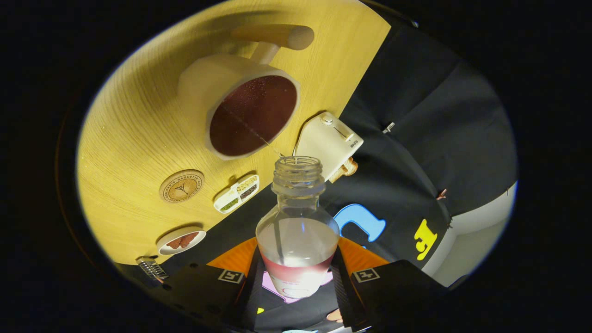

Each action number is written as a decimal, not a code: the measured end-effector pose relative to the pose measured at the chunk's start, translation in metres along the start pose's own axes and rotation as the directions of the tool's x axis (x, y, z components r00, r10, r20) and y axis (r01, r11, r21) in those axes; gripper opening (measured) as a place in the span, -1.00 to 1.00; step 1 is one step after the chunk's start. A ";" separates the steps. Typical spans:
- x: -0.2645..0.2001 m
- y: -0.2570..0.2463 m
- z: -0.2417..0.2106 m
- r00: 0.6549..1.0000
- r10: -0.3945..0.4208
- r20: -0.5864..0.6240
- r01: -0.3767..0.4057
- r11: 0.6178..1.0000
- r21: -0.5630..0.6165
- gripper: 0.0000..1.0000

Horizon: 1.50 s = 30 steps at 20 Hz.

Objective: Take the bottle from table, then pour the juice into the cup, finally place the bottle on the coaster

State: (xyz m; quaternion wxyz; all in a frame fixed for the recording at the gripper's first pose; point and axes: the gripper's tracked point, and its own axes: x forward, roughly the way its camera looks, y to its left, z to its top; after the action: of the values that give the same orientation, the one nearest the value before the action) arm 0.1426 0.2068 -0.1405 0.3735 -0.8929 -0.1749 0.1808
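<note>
Gripper view, catalogued near to far. Your gripper [296, 277]: fingers clamped on both sides of the bottle [297, 240], held between them, tilted, uncapped, little juice left. Just beyond its mouth: cup [240, 106] with handle, dark juice inside, thin stream [252, 129] falling in. Step in hand: pouring, judged nearly complete. Next: right the bottle, carry it to the round coaster [181, 186], beside the cup. Nearby obstacles: small compartment box [236, 193], white device [329, 141], shallow dish [181, 241].

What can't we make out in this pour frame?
- Bottle base, gripper view: hidden between the fingers clamping it.
- Cup fill level: dark juice, depth unreadable.
- Coaster print: too small.
- White device beyond the bottle neck: partly hidden, identity unclear.
</note>
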 end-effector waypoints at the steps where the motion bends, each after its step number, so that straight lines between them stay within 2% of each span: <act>1: -0.002 0.001 -0.005 1.000 0.000 -0.009 0.000 1.000 0.023 0.40; 4: -0.005 0.002 -0.023 0.998 0.011 -0.055 -0.003 0.990 0.138 0.40; 8: -0.017 -0.006 -0.040 0.996 -0.001 -0.092 0.032 0.944 0.330 0.40; 10: -0.020 -0.011 -0.052 0.994 -0.005 -0.112 0.055 0.894 0.445 0.40; 12: -0.026 -0.011 -0.068 0.990 0.018 -0.138 0.067 0.809 0.584 0.40; 14: -0.031 -0.022 -0.091 0.986 -0.014 -0.163 0.129 0.685 0.717 0.41; 16: -0.033 -0.038 -0.110 0.980 -0.052 -0.191 0.186 0.569 0.801 0.41; 18: -0.034 -0.043 -0.123 0.979 -0.062 -0.196 0.203 0.449 0.870 0.41; 22: -0.033 -0.031 -0.142 0.984 -0.021 -0.180 0.180 0.194 0.964 0.41; 24: -0.031 -0.028 -0.148 0.986 -0.011 -0.169 0.169 0.043 0.985 0.41; 28: -0.021 -0.002 -0.136 0.998 0.016 -0.069 0.070 -0.295 0.953 0.41; 30: -0.007 0.006 -0.128 0.999 -0.001 -0.038 0.034 -0.418 0.908 0.41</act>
State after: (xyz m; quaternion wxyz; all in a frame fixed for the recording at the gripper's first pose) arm 0.1956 0.1219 -0.0594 0.9577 -0.1662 0.0468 0.2300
